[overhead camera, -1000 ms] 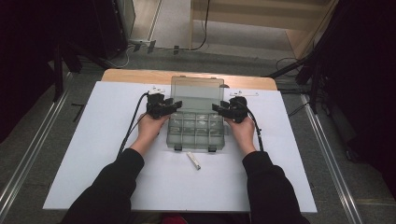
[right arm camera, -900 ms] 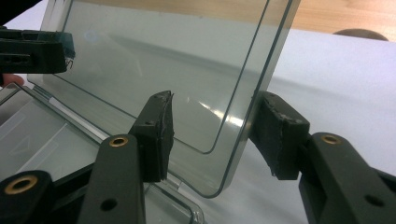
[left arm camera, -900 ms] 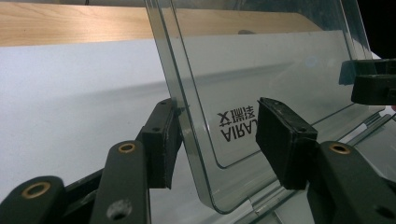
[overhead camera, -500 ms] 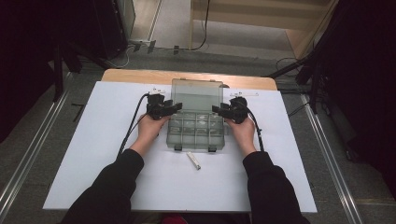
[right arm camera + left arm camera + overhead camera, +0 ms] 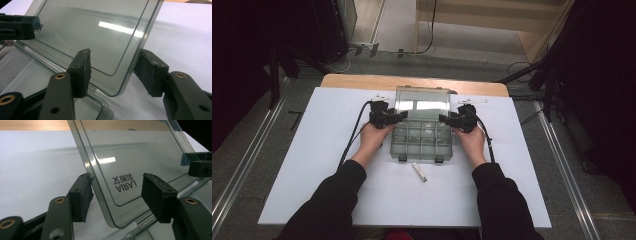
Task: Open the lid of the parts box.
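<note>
Both tongs, the left gripper (image 5: 398, 116) and right gripper (image 5: 443, 118), flank a clear plastic box (image 5: 421, 140) mid-table on the white sheet (image 5: 312, 150), its long axis left to right, lid (image 5: 422, 101) raised at the far side. Left gripper view: black rubbery pads (image 5: 80, 195) straddle the smooth, round-cornered lid edge, jaws just opening, one pad touching. Right gripper view: pads (image 5: 81, 71) likewise apart, just opening around the lid.

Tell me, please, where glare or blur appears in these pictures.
High view: a bright reflection sits on the raised clear lid, and the room around the white table is dark. Left gripper view: a small glare patch on the lid; the near black jaws look soft. Right gripper view: a bright streak of glare on the lid.
</note>
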Available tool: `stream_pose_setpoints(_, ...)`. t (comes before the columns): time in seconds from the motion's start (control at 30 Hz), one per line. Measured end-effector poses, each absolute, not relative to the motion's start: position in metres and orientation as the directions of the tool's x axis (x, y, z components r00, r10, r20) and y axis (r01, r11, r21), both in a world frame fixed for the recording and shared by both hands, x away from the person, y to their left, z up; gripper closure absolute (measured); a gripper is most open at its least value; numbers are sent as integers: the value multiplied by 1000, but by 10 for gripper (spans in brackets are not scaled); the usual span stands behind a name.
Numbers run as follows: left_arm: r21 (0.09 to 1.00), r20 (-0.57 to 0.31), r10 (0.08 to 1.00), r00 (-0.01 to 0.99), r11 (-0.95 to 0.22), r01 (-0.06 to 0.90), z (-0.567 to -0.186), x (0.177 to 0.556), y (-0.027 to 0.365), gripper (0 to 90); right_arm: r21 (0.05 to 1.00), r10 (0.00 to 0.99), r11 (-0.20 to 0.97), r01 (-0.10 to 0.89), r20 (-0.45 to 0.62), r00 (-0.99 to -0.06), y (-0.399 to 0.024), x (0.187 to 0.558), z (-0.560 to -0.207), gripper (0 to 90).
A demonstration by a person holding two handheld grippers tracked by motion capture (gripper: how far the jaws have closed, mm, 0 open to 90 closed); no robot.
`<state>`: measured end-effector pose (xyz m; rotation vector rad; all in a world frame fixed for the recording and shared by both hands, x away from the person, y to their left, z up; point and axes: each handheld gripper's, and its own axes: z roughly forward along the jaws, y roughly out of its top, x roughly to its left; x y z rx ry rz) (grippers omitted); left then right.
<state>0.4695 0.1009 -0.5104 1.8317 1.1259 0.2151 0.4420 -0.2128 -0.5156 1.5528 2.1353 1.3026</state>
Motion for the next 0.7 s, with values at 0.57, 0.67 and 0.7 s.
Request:
stream_pose_setpoints(0.57, 785, -313, 761, 569, -129, 605, -503, 468, 107, 335, 736, 844, 63, 675, 321, -429, -213, 440, -512, 365)
stream_pose_setpoints(0.67, 791, -312, 759, 571, -125, 599, -499, 468, 109, 334, 742, 840, 61, 667, 323, -436, -215, 439, -508, 356)
stream_pose_setpoints(0.7, 794, -314, 758, 572, -121, 596, -497, 467, 109, 334, 747, 838, 62, 662, 322, -441, -216, 438, -507, 353)
